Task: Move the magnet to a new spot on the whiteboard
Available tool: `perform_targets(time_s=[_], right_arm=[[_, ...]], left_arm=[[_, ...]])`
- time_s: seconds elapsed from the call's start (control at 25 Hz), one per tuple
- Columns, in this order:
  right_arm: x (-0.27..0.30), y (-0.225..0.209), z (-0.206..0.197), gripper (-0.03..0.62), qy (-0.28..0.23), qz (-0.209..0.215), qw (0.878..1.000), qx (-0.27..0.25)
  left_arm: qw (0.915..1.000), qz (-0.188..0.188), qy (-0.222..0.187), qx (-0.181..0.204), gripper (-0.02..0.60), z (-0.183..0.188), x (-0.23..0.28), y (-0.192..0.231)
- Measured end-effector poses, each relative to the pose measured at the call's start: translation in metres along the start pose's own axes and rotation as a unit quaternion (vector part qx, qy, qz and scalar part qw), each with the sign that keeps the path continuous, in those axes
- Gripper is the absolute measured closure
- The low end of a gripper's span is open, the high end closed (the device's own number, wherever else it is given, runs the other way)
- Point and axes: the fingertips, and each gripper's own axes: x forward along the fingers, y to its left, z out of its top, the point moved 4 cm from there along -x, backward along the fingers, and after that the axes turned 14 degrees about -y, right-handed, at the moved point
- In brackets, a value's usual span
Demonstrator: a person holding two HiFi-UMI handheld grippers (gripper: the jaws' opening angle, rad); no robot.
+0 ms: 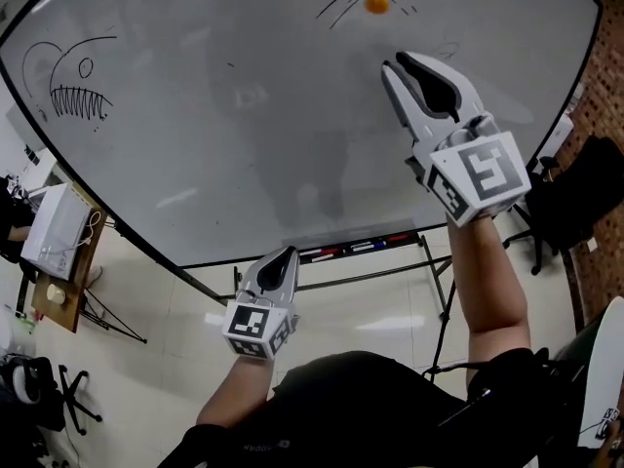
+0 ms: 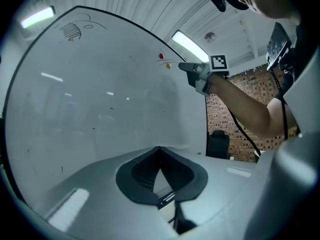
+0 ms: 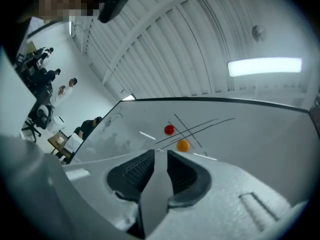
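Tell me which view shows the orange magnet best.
The right gripper view: the orange magnet sits near centre, sharp and unobstructed, on the crossed lines. The head view shows it at the top edge; the left gripper view shows only a tiny dot.
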Motion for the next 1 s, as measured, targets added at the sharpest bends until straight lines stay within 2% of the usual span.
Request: perform_targets(time_s=[0.16, 0.36, 0.6, 0.84, 1.0], right_arm=[[0.033, -0.029, 0.011, 0.5, 0.012, -0.032, 0.999, -0.038], [0.063, -0.046, -0.002, 0.465, 0.052, -0.04, 0.996, -0.068], [0.076, -0.046, -0.01, 0.464, 0.058, -0.045, 0.993, -0.09], [0.078, -0.038, -0.014, 0.483, 0.055, -0.057, 0.979, -0.19], [0.078, -0.035, -0.015, 0.485, 0.054, -0.058, 0.977, -0.198]], left_arm=[[0.9998, -0.018, 0.005, 0.0, 0.565, -0.002, -0.001, 0.001], [0.9997, -0.021, 0.012, -0.003, 0.565, -0.007, -0.006, 0.006], [0.9998, -0.011, 0.012, -0.008, 0.565, -0.009, -0.011, 0.013], [0.9999, -0.001, 0.008, -0.01, 0.565, -0.01, -0.013, 0.021], [0.9999, -0.002, 0.008, -0.012, 0.565, -0.01, -0.011, 0.02]])
